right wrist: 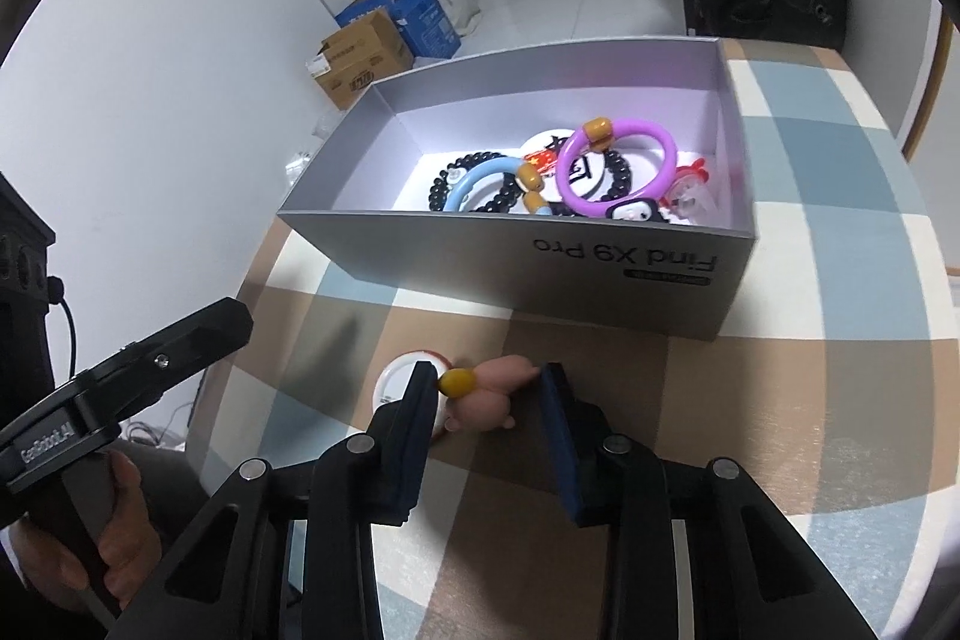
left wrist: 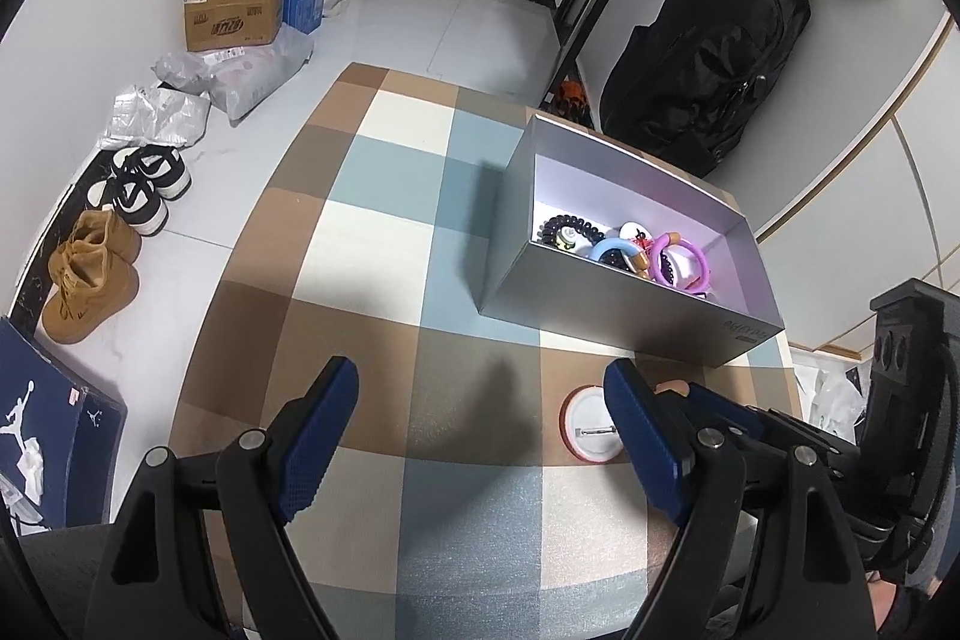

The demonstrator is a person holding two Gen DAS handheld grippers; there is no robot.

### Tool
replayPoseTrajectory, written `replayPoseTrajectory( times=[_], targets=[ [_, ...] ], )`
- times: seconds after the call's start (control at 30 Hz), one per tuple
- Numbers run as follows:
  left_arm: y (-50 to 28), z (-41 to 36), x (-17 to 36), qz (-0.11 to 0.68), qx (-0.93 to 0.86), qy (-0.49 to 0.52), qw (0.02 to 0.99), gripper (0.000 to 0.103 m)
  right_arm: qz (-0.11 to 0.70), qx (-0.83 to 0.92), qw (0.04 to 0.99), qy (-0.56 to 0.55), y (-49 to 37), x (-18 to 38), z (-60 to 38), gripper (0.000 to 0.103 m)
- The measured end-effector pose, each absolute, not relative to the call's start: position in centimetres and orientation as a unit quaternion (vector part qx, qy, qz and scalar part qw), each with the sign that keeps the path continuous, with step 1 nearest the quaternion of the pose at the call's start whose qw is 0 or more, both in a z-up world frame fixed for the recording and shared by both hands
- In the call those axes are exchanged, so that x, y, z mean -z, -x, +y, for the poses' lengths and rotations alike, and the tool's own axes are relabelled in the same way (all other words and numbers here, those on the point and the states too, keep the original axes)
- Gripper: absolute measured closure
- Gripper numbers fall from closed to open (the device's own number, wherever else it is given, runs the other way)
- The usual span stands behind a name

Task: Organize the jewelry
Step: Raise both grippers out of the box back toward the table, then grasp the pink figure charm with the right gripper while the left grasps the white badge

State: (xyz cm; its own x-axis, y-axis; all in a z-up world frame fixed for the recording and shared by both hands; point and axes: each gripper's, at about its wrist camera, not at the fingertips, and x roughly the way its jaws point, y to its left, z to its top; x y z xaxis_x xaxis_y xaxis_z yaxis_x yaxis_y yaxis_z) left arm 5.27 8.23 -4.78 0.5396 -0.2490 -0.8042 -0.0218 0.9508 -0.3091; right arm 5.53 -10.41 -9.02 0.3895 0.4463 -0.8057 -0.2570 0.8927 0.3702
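Observation:
My right gripper (right wrist: 489, 371) points down at the checked tablecloth, and a pink ring with a yellow bead (right wrist: 492, 391) sits between its blue pads. Both pads touch it. A round white badge with a red rim (right wrist: 393, 379) lies flat just left of that ring. The badge (left wrist: 585, 427) also shows beside my left gripper (left wrist: 480, 367), which hovers open with nothing between its fingers. Behind stands a grey phone box (right wrist: 540, 268) holding a purple ring (right wrist: 618, 160), a blue ring (right wrist: 474, 184), black bead bracelets and badges.
The table's left edge (left wrist: 240, 244) drops to a white floor with shoes (left wrist: 90, 280) and cardboard boxes (left wrist: 234, 10). A black backpack (left wrist: 708, 64) leans against the wall behind the box. A hand (right wrist: 120, 496) holds the left gripper's handle.

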Motion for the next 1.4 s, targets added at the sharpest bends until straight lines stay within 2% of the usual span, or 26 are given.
replayPoseTrajectory(
  times=[0.33, 0.83, 0.93, 1.1, 1.33, 1.4],
  targets=[
    [-5.2, 6.7, 5.2, 0.487, 0.093, 0.127, 0.859, 0.023, 0.504, -0.209, 0.832, -0.1, -5.2, 8.4, -11.4, 0.069],
    [-5.2, 2.1, 6.8, 0.514, 0.115, 0.05, 0.848, 0.023, 0.488, -0.182, 0.842, -0.143, -5.2, 7.0, -15.5, 0.069],
    [-5.1, 1.4, 7.4, 0.525, 0.12, 0.035, 0.842, 0.038, 0.484, -0.179, 0.844, -0.149, -5.0, 6.8, -16.3, 0.069],
    [-4.7, 0.3, 7.2, 0.514, 0.123, 0.005, 0.849, 0.042, 0.481, -0.179, 0.844, -0.155, -4.6, 6.6, -17.0, 0.069],
    [-4.2, -0.5, 7.3, 0.508, 0.099, -0.036, 0.855, 0.064, 0.475, -0.185, 0.845, -0.161, -4.2, 6.2, -17.6, 0.069],
    [-4.1, -0.2, 7.3, 0.509, 0.102, -0.027, 0.854, 0.066, 0.474, -0.186, 0.845, -0.16, -4.1, 6.2, -17.7, 0.069]
  ],
)
